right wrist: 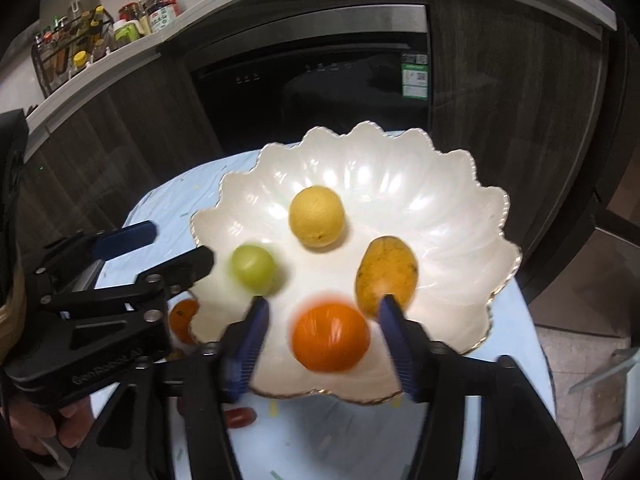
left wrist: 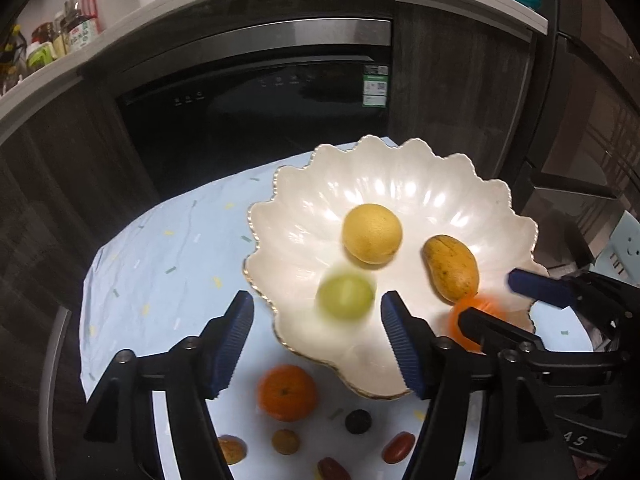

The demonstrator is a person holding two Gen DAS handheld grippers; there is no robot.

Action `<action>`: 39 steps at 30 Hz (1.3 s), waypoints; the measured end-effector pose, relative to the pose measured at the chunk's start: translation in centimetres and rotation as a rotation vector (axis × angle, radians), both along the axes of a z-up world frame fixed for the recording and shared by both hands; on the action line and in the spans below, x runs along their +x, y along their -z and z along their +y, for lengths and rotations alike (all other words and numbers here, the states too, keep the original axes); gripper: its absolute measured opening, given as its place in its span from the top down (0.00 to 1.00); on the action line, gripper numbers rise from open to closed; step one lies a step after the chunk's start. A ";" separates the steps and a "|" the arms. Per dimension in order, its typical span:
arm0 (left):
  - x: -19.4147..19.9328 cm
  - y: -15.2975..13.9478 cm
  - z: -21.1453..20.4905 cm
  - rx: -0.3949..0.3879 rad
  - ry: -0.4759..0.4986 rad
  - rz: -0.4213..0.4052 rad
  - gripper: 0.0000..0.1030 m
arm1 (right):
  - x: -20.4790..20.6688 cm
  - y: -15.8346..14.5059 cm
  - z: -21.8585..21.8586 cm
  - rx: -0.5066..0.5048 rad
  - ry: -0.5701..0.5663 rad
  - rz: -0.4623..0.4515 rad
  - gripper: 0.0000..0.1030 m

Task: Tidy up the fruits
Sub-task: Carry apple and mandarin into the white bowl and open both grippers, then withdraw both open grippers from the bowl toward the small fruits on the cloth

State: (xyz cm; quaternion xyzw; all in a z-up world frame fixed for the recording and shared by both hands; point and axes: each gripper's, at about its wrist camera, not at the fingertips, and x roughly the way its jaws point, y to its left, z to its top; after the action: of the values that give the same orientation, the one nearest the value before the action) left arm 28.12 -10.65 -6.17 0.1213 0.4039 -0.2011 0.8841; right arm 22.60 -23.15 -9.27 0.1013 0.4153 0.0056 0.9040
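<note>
Both grippers are hanging over the near edge of a white scalloped bowl [left wrist: 400, 184], gold-rimmed, sitting on a pale blue confetti-print tablecloth [left wrist: 160, 264] on a small table. Left gripper [left wrist: 316, 348] is released: jaws spread, a blurred green fruit [left wrist: 346, 296] lying in the bowl just ahead of the gap, pads not touching it. Right gripper [right wrist: 324, 344] is also released: a blurred orange [right wrist: 331, 336] sitting between its blue pads with clearance on both sides. Further ahead in the bowl, a yellow citrus [left wrist: 372, 234] and a mango [left wrist: 452, 270] are resting apart from each other. Below the left gripper, outside the bowl, a second orange [left wrist: 287, 392] and several small dark and red fruits [left wrist: 358, 422] are lying on the cloth. Beyond the table, a black built-in appliance [left wrist: 256, 120] is sitting in dark wood cabinetry under a white countertop [left wrist: 48, 72] carrying condiment bottles [right wrist: 96, 36].
</note>
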 end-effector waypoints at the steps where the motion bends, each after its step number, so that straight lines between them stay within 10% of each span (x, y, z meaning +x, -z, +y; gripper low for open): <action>1: 0.1 0.0 0.2 0.001 -0.009 -0.001 0.31 | 0.0 -0.1 -0.1 -0.004 0.007 -0.006 0.30; 10: -1.0 -0.7 1.7 0.013 -0.062 -0.028 0.16 | -0.9 -1.0 0.4 -0.040 0.037 -0.035 0.19; 39: -7.9 -3.7 6.0 -0.015 -0.137 -0.115 0.15 | -6.5 -4.7 3.4 -0.083 0.006 -0.144 0.19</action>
State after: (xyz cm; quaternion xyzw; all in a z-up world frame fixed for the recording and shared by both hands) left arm 20.22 -4.62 -2.43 0.0980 0.3582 -0.1361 0.9185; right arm 16.13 -19.72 -4.54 0.0643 0.3490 -0.0070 0.9349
